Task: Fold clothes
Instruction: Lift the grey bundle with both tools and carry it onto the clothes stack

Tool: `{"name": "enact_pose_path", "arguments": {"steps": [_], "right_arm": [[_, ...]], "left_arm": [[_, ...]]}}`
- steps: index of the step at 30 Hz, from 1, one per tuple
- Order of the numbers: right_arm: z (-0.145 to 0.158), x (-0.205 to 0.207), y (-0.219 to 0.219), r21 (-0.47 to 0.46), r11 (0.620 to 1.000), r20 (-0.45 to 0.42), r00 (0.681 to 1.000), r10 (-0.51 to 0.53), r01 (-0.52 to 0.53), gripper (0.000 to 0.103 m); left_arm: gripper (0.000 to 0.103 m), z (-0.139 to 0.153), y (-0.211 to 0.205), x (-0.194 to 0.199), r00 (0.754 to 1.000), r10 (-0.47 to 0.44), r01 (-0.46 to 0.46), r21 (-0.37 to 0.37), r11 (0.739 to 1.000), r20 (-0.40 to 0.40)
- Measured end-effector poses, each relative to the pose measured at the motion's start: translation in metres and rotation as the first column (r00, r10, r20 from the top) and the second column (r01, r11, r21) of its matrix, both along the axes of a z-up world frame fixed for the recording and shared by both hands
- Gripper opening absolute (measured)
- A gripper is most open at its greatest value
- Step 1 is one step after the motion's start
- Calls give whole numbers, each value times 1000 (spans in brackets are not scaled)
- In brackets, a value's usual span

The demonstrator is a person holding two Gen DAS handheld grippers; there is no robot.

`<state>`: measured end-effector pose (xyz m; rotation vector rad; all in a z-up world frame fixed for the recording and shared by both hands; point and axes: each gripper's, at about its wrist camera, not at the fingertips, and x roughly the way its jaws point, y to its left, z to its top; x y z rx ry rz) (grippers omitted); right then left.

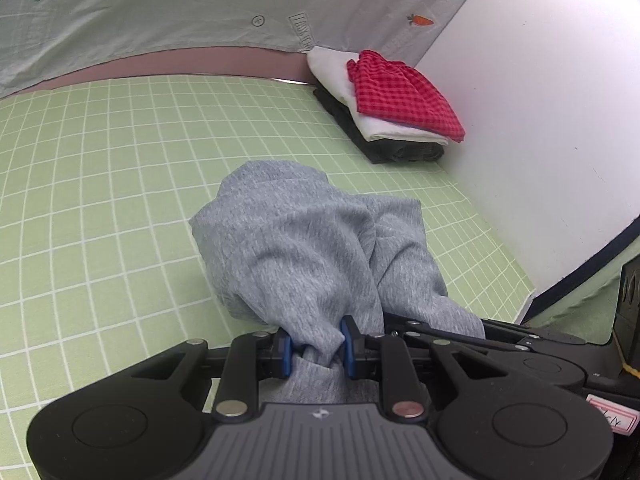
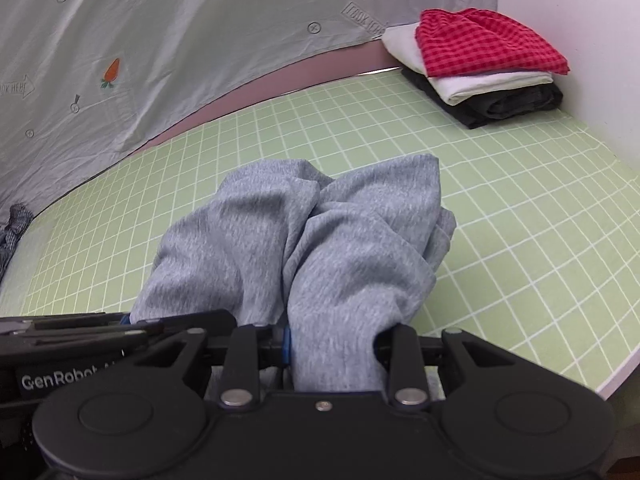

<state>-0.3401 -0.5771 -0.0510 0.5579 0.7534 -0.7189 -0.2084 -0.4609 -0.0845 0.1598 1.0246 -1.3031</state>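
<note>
Left gripper (image 1: 319, 345) clamped on a bunched fold of the grey garment (image 1: 316, 240), blue pads (image 1: 285, 350) pressing cloth from both sides. Right gripper (image 2: 332, 346) jaws also closed on grey garment (image 2: 320, 240); cloth fills the gap and covers the right-hand finger, one blue pad (image 2: 285, 344) visible. Both grippers side by side, right one's black frame seen at right edge of left wrist view. Garment crumpled in a heap, near middle of green grid worktop (image 1: 100, 200), draping forward from both sets of jaws. Folded stack at far right corner: red checked cloth (image 1: 400, 92) on top, white piece (image 1: 340, 72) under it, dark piece (image 1: 400, 148) at bottom, against white wall (image 1: 540, 100). Pale sheet with carrot prints (image 2: 200, 60) hanging along far side. Dark blue patterned cloth (image 2: 12, 228) at far left edge of worktop (image 2: 520, 220).
</note>
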Motion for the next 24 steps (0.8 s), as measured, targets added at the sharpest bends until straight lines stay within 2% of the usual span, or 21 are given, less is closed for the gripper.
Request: {"name": "enact_pose_path", "arguments": {"steps": [3,9,12,16,20,24], "right_arm": [[5,-26,-31,-47,999,35,999,-14,16,29],[23,-89,-147,-103,995,102,995,23,-12,29],[29,-110,-196,-157,987,111,993,38,-20,29],[43,-129,-254,-180,984,117,992,36,-15,29],[59,-132,-303,-225,974,140,988,60,-27,29],[81,-111,-354,-304,952,175,980,90,-33,29]], "left_arm": [[24,8,-37,-28,1000,22,-21,-27,999,20],[24,36,-137,-89,995,88,-85,-83,993,38],[24,48,-182,-105,995,89,-84,-90,992,51],[23,63,-242,-127,994,90,-82,-100,992,69],[24,76,-290,-124,993,87,-77,-136,988,73],[24,100,-350,-108,991,106,-89,-198,976,77]]}}
